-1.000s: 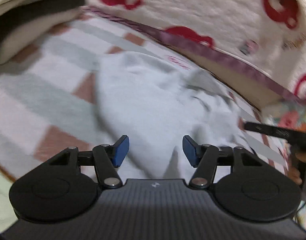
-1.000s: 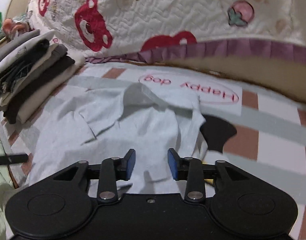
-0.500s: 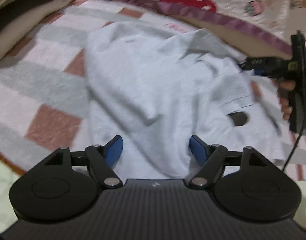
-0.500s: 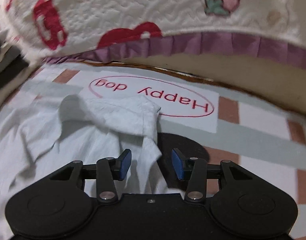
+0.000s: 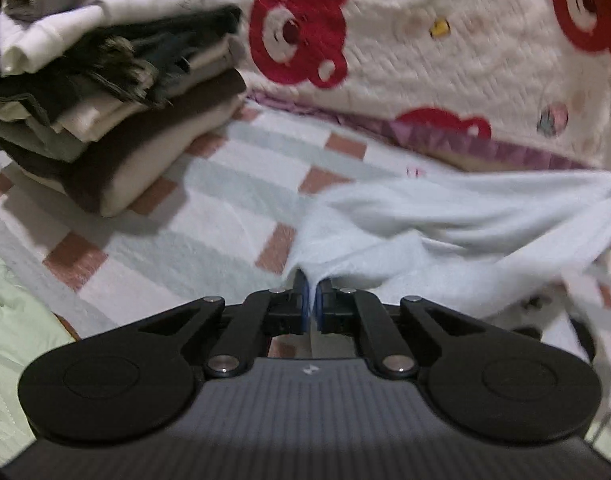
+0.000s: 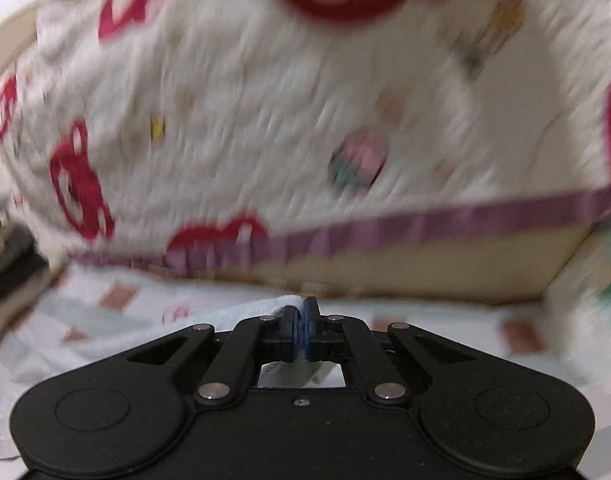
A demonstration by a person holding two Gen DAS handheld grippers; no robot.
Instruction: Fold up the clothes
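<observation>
A pale grey-white garment [image 5: 445, 232] hangs stretched and lifted above the checked bed cover [image 5: 209, 216]. My left gripper [image 5: 312, 300] is shut on one edge of it, with cloth bunched between the blue pads. In the right wrist view my right gripper [image 6: 302, 330] is shut on another edge of the same garment [image 6: 241, 316], and a white tag shows behind the fingers. The cloth sags between the two grips. That view is blurred by motion.
A stack of folded clothes [image 5: 105, 80] stands at the left on the bed cover. A white quilt with red bears [image 5: 425, 52] and a purple trim rises behind. A pale green blanket [image 5: 9, 320] lies at the near left.
Both grippers were open above the flat garment. Now each is shut on an edge, and the garment is lifted off the cover and pulled taut between them.
</observation>
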